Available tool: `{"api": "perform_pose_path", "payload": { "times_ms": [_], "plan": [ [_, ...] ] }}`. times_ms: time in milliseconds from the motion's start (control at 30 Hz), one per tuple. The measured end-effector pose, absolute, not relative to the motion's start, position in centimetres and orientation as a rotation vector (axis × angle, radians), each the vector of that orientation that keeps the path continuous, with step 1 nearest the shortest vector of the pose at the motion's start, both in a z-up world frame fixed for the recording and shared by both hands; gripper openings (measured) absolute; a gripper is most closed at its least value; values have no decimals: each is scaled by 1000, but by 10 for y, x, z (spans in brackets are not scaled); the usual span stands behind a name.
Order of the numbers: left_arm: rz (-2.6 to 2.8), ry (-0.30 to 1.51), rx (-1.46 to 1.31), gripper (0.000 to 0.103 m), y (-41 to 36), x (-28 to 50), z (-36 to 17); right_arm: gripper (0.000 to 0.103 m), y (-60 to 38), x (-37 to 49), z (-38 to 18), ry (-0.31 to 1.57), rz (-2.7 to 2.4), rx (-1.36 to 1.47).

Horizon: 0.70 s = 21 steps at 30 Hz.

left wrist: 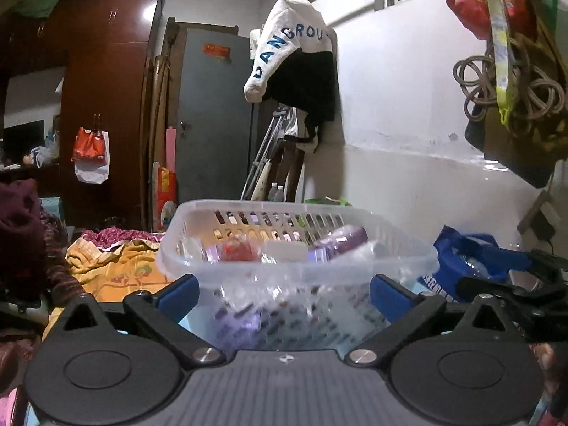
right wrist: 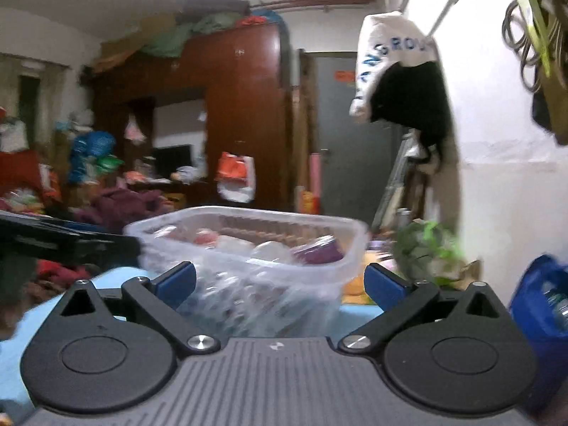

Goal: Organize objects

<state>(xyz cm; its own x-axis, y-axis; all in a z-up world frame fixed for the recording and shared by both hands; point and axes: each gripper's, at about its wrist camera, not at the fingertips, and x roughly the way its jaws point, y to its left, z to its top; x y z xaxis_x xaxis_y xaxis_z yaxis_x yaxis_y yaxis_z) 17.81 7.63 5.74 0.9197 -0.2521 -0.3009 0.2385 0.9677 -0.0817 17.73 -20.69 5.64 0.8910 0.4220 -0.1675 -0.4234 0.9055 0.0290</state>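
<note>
A clear plastic basket (left wrist: 298, 271) stands just ahead of my left gripper (left wrist: 284, 294). Its blue pads are wide apart, and the basket's near wall shows in the gap without touching them. Inside the basket lie a purple bottle (left wrist: 337, 245), a red-topped item (left wrist: 238, 250) and other small things. In the right wrist view the same basket (right wrist: 284, 213) sits in front of my right gripper (right wrist: 280, 280), which is open too, with the purple bottle (right wrist: 319, 252) at the basket's right end. Each gripper shows at the edge of the other's view.
A blue bag (left wrist: 461, 255) lies right of the basket, by the white wall. Yellow cloth (left wrist: 117, 266) and dark clothes pile up on the left. A green bundle (right wrist: 426, 248) sits behind the basket. The surface below is light blue (right wrist: 21, 337).
</note>
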Motion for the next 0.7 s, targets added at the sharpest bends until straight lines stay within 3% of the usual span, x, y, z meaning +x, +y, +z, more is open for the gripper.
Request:
{"api": "perform_pose_path", "payload": {
  "times_ms": [700],
  "plan": [
    [-152, 310, 15, 103, 63, 153, 56, 103, -201, 183, 55, 247, 404, 20]
  ]
}}
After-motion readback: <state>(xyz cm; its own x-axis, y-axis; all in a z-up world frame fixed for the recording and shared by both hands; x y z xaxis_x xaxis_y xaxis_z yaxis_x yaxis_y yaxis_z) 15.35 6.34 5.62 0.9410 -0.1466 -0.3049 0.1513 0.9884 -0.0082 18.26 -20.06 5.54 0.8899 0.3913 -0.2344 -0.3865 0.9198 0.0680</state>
